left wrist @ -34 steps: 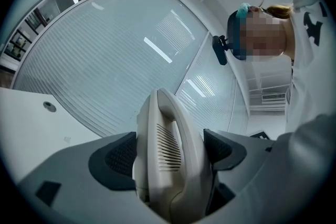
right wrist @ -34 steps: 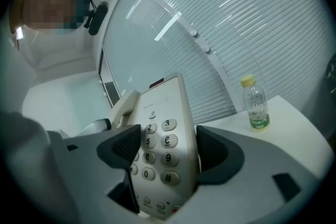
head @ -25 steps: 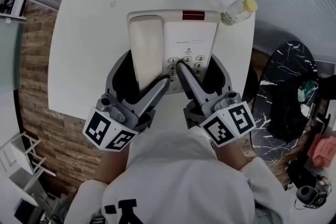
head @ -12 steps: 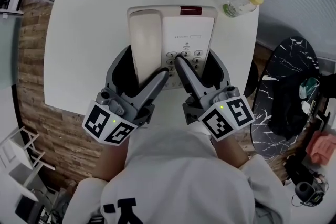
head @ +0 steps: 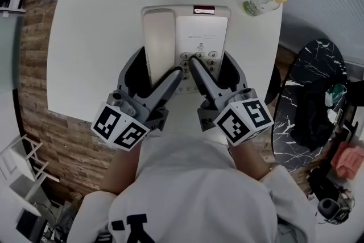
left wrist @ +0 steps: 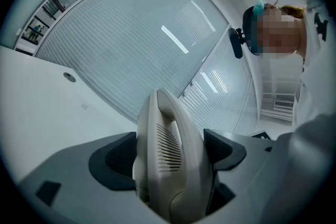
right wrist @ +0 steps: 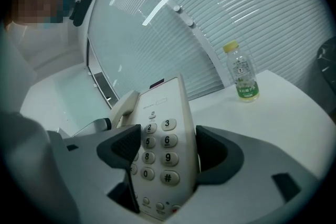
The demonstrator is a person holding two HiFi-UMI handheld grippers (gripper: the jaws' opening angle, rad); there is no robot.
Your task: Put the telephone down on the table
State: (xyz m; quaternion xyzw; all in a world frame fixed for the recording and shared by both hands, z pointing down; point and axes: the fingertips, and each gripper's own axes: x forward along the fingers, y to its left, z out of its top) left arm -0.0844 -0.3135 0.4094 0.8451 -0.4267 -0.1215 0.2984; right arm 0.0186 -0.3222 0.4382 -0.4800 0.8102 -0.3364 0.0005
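Telephone (head: 196,31) lies over the white surface (head: 91,48), long axis running straight away from the person; left tongs (head: 151,74) pinch its handset side, right tongs (head: 213,68) its keypad side. Both grip the near end, neither nearer, so the coming move is probably straight down.

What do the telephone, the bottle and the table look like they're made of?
The telephone looks like hard cream plastic with a matte finish, going by its moulded vent slits and raised keys. The bottle seems to be clear glossy plastic, with a yellow cap and a green label. The table has a smooth white top, perhaps laminate or painted board; I cannot tell which.
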